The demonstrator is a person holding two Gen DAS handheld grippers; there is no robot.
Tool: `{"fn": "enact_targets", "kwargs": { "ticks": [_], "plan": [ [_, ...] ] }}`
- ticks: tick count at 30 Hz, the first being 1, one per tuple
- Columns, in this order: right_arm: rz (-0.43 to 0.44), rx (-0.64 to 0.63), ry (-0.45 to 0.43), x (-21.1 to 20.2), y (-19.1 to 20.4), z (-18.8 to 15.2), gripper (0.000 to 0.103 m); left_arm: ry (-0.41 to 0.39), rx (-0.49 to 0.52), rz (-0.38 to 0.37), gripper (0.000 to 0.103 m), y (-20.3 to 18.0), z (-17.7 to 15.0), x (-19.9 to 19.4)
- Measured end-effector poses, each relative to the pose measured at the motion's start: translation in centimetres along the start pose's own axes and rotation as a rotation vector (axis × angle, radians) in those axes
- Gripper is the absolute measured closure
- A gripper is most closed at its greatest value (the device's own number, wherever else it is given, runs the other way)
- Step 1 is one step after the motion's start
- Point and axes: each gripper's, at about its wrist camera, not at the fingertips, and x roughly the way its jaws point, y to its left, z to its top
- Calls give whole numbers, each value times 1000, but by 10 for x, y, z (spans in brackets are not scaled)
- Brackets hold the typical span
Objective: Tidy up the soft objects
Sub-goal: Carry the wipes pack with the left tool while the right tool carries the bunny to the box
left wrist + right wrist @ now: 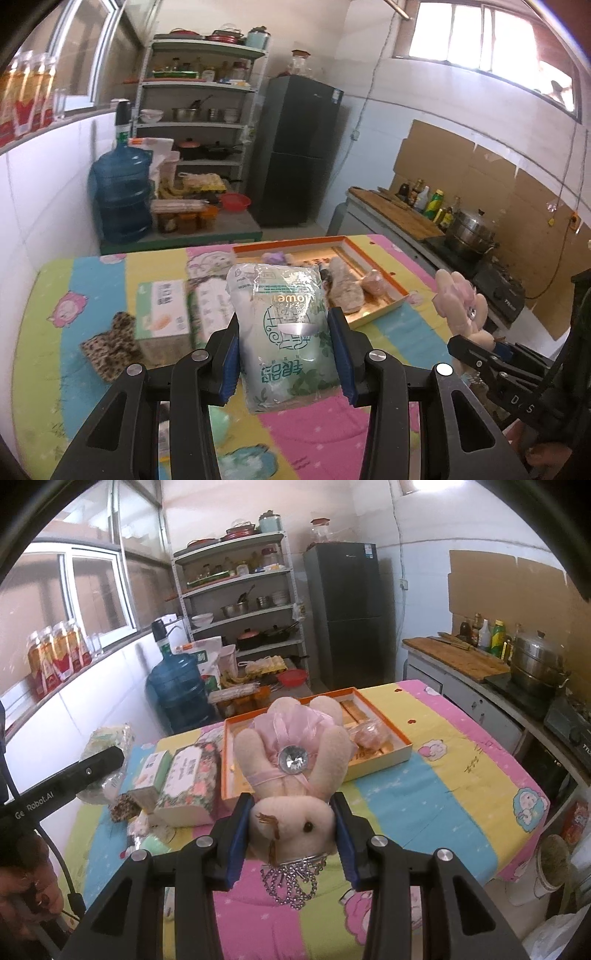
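Note:
My left gripper (283,334) is shut on a soft plastic pack of tissues (284,332), green and white, held above the table. My right gripper (291,821) is shut on the head of a cream plush bunny (291,760) in a pink dress with a silver crown, held upside down above the table. The bunny also shows at the right of the left wrist view (460,299), the tissue pack at the left of the right wrist view (107,746). An orange-rimmed white tray (391,755) lies beyond both, with wrapped soft items (345,286) inside.
Two tissue boxes (188,782) (162,310), a leopard-print cloth (110,343) and a mint-green object (153,845) lie on the colourful tablecloth (424,797). A counter with a steamer pot (535,661) is at right; shelves, a fridge (347,616) and a water jug (177,690) stand behind.

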Motion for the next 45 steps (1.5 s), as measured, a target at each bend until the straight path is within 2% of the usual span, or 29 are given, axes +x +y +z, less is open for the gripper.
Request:
{"fn": "enact_targets", "kwargs": {
  "ticks": [7,15,32,45],
  "plan": [
    [-3,4,-2,13,-24,19,61,17,9,-24,59,-24,15,33],
    [23,-7,24,46,-48,42,60,37,-7,-13,59,-38,28,75],
    [148,-67,114,150,-81,85,60,106,-84,118,59,-40,38,171],
    [233,-103,164,212,-94,103,60,143,-136,215,59,-38,30,214]
  ]
}}
